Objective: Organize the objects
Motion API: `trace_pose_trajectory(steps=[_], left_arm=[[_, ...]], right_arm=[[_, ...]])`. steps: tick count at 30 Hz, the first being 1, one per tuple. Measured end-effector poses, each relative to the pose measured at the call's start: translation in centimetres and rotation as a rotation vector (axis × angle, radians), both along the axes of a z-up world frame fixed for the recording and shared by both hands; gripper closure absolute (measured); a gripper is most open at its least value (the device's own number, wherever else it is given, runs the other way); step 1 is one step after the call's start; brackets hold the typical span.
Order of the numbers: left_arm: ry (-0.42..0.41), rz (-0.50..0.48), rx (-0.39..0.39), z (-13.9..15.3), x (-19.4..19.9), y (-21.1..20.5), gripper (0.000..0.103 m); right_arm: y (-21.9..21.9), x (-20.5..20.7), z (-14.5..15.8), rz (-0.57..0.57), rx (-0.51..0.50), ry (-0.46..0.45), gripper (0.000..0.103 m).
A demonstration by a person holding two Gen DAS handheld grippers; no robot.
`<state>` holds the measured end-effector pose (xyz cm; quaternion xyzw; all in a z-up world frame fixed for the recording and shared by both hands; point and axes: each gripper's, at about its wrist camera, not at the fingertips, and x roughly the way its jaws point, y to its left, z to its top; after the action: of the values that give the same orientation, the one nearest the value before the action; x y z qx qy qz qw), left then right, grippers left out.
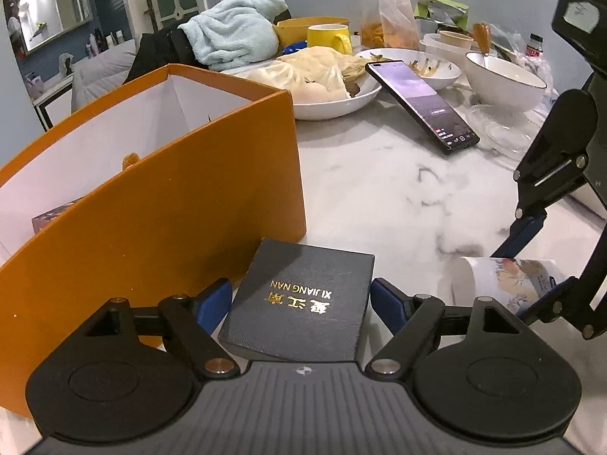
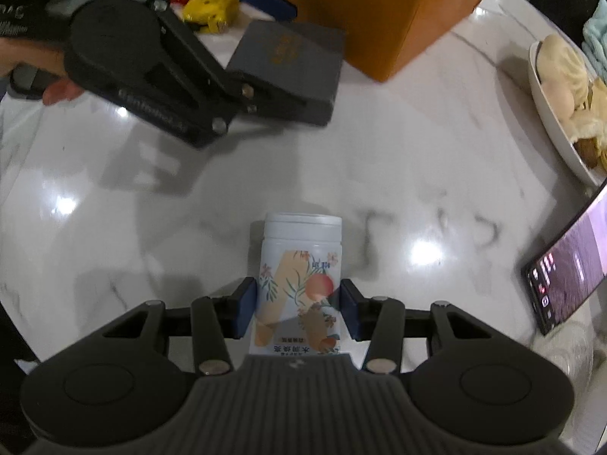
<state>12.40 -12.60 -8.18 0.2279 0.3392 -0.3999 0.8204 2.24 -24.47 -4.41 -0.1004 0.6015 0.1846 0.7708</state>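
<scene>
A dark flat box (image 1: 303, 299) with gold lettering lies on the marble table (image 1: 379, 174) beside an open orange box (image 1: 151, 204). My left gripper (image 1: 301, 301) straddles the dark box; a small gap shows at each pad, so it is open around it. The dark box (image 2: 292, 64) and left gripper (image 2: 258, 38) also show in the right wrist view. My right gripper (image 2: 299, 309) is shut on a white floral-printed bottle (image 2: 299, 276) lying on its side. The bottle (image 1: 504, 278) and right gripper (image 1: 531, 265) show at right in the left wrist view.
A phone (image 1: 421, 104) leans on a white bowl of food (image 1: 334, 102). More bowls (image 1: 504, 79), a yellow mug (image 1: 328, 38), bags and a light-blue towel (image 1: 235, 34) crowd the far side. Small items lie inside the orange box. A yellow object (image 2: 210, 11) lies near the left gripper.
</scene>
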Motion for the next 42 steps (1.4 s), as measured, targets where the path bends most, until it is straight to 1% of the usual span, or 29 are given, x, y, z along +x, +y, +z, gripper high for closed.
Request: trace_pose_trajectory(steps=[5, 7, 9, 11, 12, 13, 14, 15, 16, 17, 18, 20, 22, 23, 27, 32, 34, 37, 39, 40, 42], left_arm=[[0.006, 0.018, 0.001, 0.1, 0.0, -0.1, 0.01], [0.005, 0.021, 0.001, 0.1, 0.0, -0.1, 0.01], [0.005, 0.027, 0.003, 0.1, 0.0, 0.0, 0.011], [0.005, 0.034, 0.002, 0.1, 0.0, 0.0, 0.011], [0.004, 0.036, 0.003, 0.1, -0.1, 0.1, 0.011], [0.003, 0.04, 0.004, 0.1, -0.1, 0.1, 0.011], [0.003, 0.044, 0.004, 0.1, -0.1, 0.2, 0.011], [0.004, 0.047, 0.004, 0.1, -0.1, 0.3, 0.011], [0.005, 0.051, 0.003, 0.1, -0.1, 0.4, 0.011], [0.005, 0.053, 0.003, 0.2, -0.1, 0.4, 0.011], [0.006, 0.055, 0.004, 0.2, -0.1, 0.4, 0.011], [0.007, 0.061, 0.007, 0.2, -0.1, 0.4, 0.011], [0.0, 0.068, 0.005, 0.3, -0.2, 0.4, 0.011], [-0.004, 0.069, -0.002, 0.4, -0.2, 0.4, 0.011], [-0.005, 0.087, -0.056, 1.5, -0.4, 1.0, 0.011], [-0.012, 0.112, -0.106, 3.0, -0.3, 2.1, 0.011], [-0.012, 0.122, -0.12, 3.4, -0.3, 2.4, 0.011], [-0.017, 0.134, -0.128, 3.8, -0.3, 2.8, 0.011], [-0.019, 0.143, -0.14, 4.1, -0.3, 3.2, 0.011], [-0.021, 0.147, -0.148, 4.3, -0.3, 3.4, 0.011], [-0.027, 0.153, -0.159, 4.8, -0.4, 3.6, 0.011]], right_arm=[[0.0, 0.3, 0.3, 0.008, 0.0, -0.02, 0.053], [-0.2, -0.2, 0.3, 0.012, 0.003, -0.024, 0.053], [0.6, -0.5, 0.0, 0.01, 0.009, -0.026, 0.053], [1.3, -0.7, -0.4, 0.012, 0.01, -0.027, 0.048], [1.5, -1.7, -0.2, 0.014, 0.01, -0.019, 0.038], [1.7, -2.4, -0.4, 0.017, 0.003, -0.013, 0.032], [1.7, -2.7, -0.5, 0.024, 0.003, -0.01, 0.032], [1.6, -3.4, -0.4, 0.023, 0.006, -0.006, 0.035], [1.6, -3.5, -0.2, 0.022, 0.007, -0.009, 0.05], [1.6, -3.6, 0.1, 0.018, 0.008, -0.016, 0.052], [1.5, -3.6, 0.1, 0.005, 0.016, -0.004, 0.052], [1.7, -3.9, 0.1, 0.021, 0.006, -0.007, 0.052], [1.8, -4.1, 0.2, 0.014, 0.006, -0.003, 0.052], [1.8, -4.2, 0.2, -0.053, 0.01, 0.002, 0.052], [1.7, -4.6, 0.3, -0.066, 0.016, 0.002, 0.052], [1.5, -5.1, 0.9, -0.097, 0.022, -0.014, 0.052], [1.5, -5.4, 1.2, -0.111, 0.023, -0.029, 0.052], [1.1, -4.3, 1.0, -0.12, 0.018, -0.033, 0.052], [1.2, -4.4, 1.3, -0.132, 0.018, -0.04, 0.052], [1.0, -3.9, 1.4, -0.227, 0.03, -0.045, 0.052], [0.9, -4.3, 2.0, -0.235, 0.033, -0.057, 0.052]])
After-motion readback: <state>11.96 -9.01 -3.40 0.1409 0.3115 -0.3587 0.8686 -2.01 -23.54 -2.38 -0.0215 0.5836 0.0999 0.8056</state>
